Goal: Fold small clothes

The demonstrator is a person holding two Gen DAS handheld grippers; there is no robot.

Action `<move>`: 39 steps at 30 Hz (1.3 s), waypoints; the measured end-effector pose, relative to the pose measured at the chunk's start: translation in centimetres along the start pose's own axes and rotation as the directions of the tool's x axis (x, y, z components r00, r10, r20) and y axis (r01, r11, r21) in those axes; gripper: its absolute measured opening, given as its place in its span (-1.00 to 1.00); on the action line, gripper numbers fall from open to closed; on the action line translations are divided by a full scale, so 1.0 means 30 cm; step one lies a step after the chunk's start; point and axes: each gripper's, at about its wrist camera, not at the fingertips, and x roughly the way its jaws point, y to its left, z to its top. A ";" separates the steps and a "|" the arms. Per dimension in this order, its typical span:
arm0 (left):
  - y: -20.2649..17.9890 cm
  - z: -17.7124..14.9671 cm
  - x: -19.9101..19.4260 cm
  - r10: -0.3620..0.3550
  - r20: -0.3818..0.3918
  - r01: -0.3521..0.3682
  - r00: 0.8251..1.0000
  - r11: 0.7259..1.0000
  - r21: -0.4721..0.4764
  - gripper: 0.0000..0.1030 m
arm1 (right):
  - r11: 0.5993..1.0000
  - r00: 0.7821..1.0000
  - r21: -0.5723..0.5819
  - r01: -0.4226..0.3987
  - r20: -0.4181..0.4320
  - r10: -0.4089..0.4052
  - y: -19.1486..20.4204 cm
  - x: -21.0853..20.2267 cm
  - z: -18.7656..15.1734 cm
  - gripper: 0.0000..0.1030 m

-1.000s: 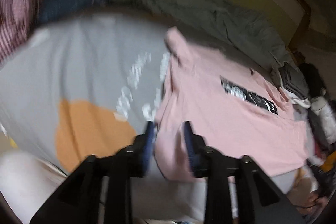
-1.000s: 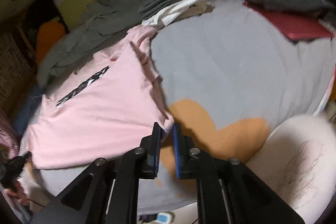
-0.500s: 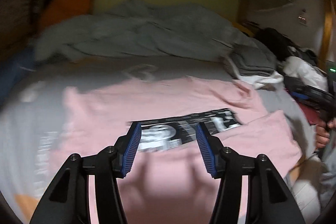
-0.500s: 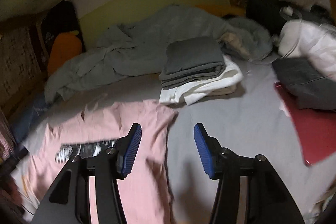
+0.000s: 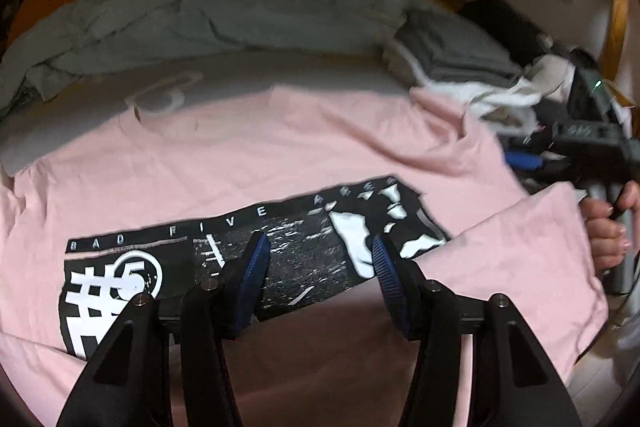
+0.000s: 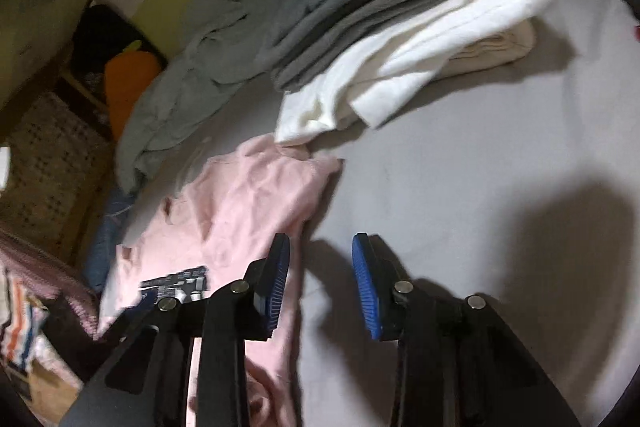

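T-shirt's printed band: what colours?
Black with white lettering, on the pink T-shirt; printed band clearest in the left wrist view.

place: home bedroom | evidence: bed sheet (image 6: pixel 480 187), rumpled grey duvet (image 5: pixel 208 15), folded clothes stack (image 6: pixel 380 7)

The pink T-shirt (image 5: pixel 280 147) bears a black print panel (image 5: pixel 256 255) reading "BAD FIVE" along its top, with "#5" below.
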 end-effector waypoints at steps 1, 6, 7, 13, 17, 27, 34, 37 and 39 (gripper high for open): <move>-0.003 0.000 0.008 0.006 -0.007 -0.006 1.000 1.000 -0.001 0.03 | 1.000 1.000 0.003 -0.013 -0.014 0.013 0.000 0.017 0.007 -0.32; -0.015 -0.009 0.017 0.024 -0.009 -0.024 1.000 1.000 0.014 0.03 | 0.997 0.996 -0.010 0.083 0.043 -0.083 0.017 0.032 0.017 -0.99; -0.015 -0.010 0.017 0.024 -0.009 -0.024 1.000 1.000 0.013 0.03 | 0.996 0.993 -0.005 0.089 0.076 -0.088 0.019 0.008 0.010 -0.99; -0.016 -0.011 0.019 0.018 -0.011 -0.017 1.000 1.000 0.007 0.03 | 0.994 0.978 -0.019 0.112 0.178 -0.107 0.071 -0.179 -0.094 -1.00; -0.014 -0.009 0.020 0.017 -0.012 -0.017 1.000 1.000 0.005 0.04 | 0.978 0.961 -0.071 0.195 0.214 -0.176 0.096 -0.254 -0.194 -1.00; -0.014 -0.008 0.025 0.010 -0.014 -0.010 1.000 1.000 0.002 0.08 | 0.976 0.964 -0.019 0.219 0.159 -0.214 0.055 -0.230 -0.092 -0.03; -0.018 -0.010 0.026 0.014 -0.015 -0.014 1.000 1.000 0.007 0.09 | 0.984 0.999 0.172 -0.047 -0.014 0.050 -0.087 -0.106 -0.022 -0.03; -0.018 -0.010 0.026 0.017 -0.015 -0.016 1.000 1.000 0.010 0.09 | 0.997 1.000 0.080 0.006 0.012 -0.007 -0.060 -0.102 -0.023 -0.64; -0.019 -0.012 0.025 0.018 -0.014 -0.018 1.000 1.000 0.012 0.09 | 0.998 0.997 0.009 0.062 0.047 -0.062 -0.023 -0.128 -0.037 -0.95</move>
